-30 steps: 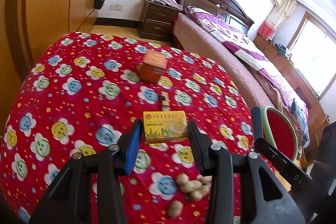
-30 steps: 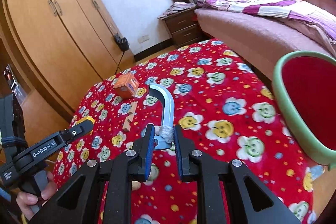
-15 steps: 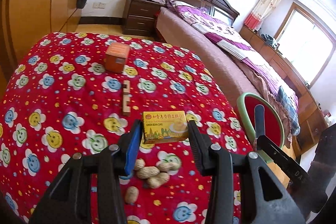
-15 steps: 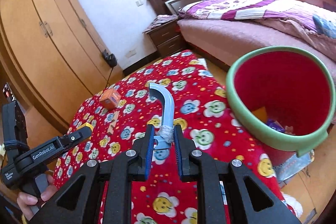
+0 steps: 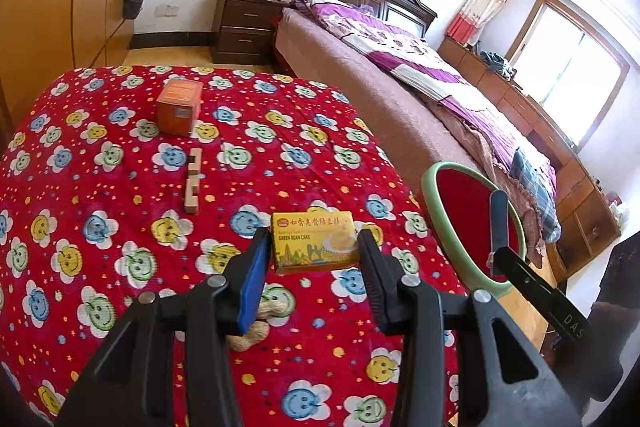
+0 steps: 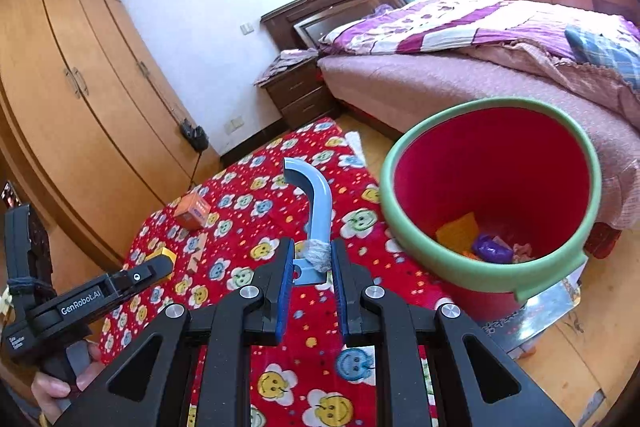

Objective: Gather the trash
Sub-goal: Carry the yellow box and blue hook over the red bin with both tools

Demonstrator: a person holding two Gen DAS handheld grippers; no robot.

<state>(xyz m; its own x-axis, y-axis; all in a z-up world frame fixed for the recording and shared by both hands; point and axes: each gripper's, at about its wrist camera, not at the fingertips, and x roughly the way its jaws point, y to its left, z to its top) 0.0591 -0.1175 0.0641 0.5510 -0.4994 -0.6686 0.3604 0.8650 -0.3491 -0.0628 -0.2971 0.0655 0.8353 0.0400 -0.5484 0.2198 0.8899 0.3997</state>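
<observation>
Left gripper [image 5: 314, 255]: our jaws are clamped on the short ends of a small yellow cardboard green-bean-cake box [image 5: 314, 243], held clear above the red smiley-flower tablecloth [image 5: 100, 187]. The box looks light and thin-walled; it would crush under a hard squeeze, so taking it across the stiff end panels seems the right hold.

Right gripper [image 6: 310, 267]: jaws closed on the lower end of a curved pale-blue plastic hook-shaped piece [image 6: 318, 203], at a spot wrapped with grey twine [image 6: 319, 254]. We judge the piece rigid, light and smooth, likely to pivot or slip if gripped on bare plastic; the wrapped spot gives friction. It hangs over the table's right edge, just beside the bin.

Outward: under the left gripper, a few peanuts in the shell [image 5: 256, 327] lie near the front edge of the cloth; they are partly hidden by the finger, so we cannot count them. Toward the far edge sit a notched wooden block [image 5: 193, 179] and, beyond it, an orange cardboard cube box [image 5: 179, 107].

Off the table's right edge stands the red plastic bin with a green rim [image 6: 492, 283], on the floor, already holding some scraps of wrapper. Both held items look bound for it; neither is over the opening yet.
</observation>
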